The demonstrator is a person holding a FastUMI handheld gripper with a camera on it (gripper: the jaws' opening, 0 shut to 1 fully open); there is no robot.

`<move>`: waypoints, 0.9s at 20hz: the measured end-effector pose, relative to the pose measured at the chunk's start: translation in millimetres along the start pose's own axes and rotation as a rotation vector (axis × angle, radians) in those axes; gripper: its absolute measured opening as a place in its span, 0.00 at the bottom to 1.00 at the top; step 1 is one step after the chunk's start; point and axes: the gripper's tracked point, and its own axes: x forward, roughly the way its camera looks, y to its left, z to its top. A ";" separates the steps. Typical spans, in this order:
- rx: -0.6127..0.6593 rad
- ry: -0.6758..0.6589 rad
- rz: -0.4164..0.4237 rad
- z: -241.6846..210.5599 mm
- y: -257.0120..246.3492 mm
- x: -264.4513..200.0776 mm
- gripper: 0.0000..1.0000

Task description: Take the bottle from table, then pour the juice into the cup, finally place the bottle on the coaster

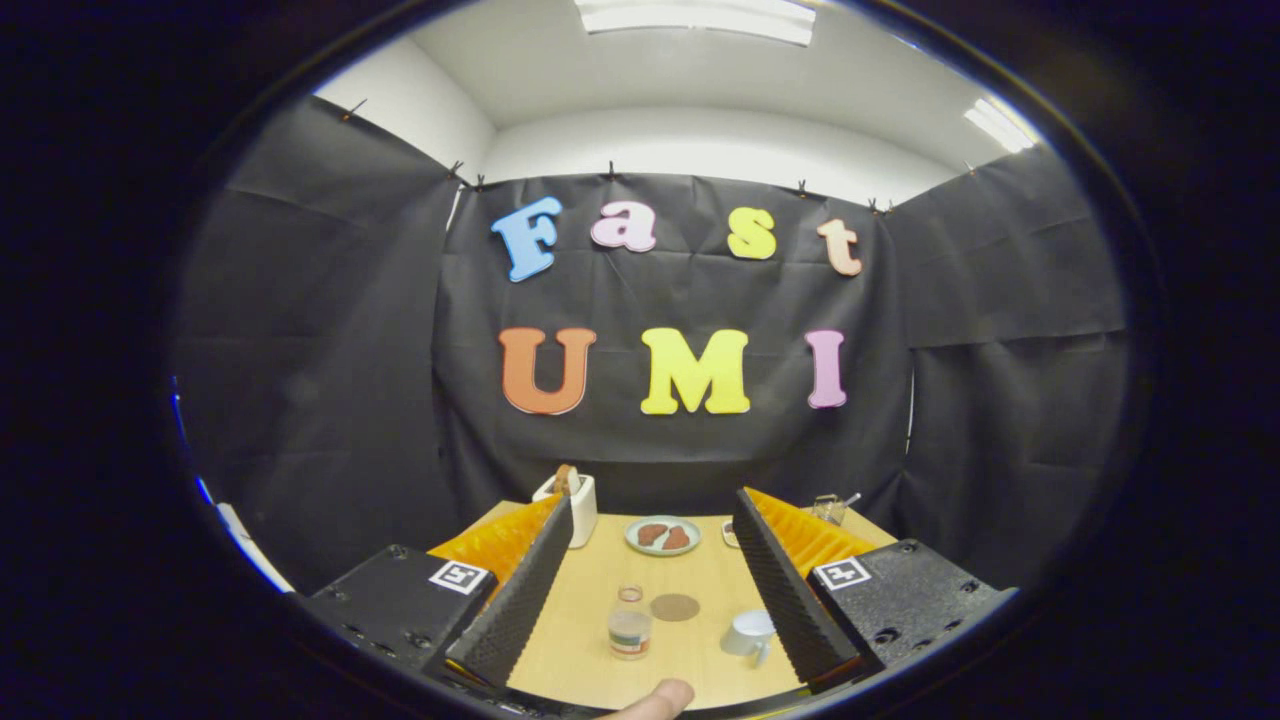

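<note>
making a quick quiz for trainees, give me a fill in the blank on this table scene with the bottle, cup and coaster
1. The gripper has its fingers ____, with nothing held between them.
2. The bottle stands ____ on the table, between the fingers.
3. The round brown coaster lies just beyond the bottle and has ____ on it.
4. The plate farther back holds ____ brown pieces.

Missing words: open; upright; nothing; two
</note>
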 end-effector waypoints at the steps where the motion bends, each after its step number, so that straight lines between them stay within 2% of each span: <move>1: -0.016 0.011 -0.008 -3.2 -0.8 1.1 1.00; 5: 0.028 0.017 0.029 -5.0 3.9 4.6 1.00; 9: 0.015 0.024 -0.018 -10.9 -16.6 4.5 1.00; 18: 0.014 0.023 -0.015 -31.6 -7.7 19.2 1.00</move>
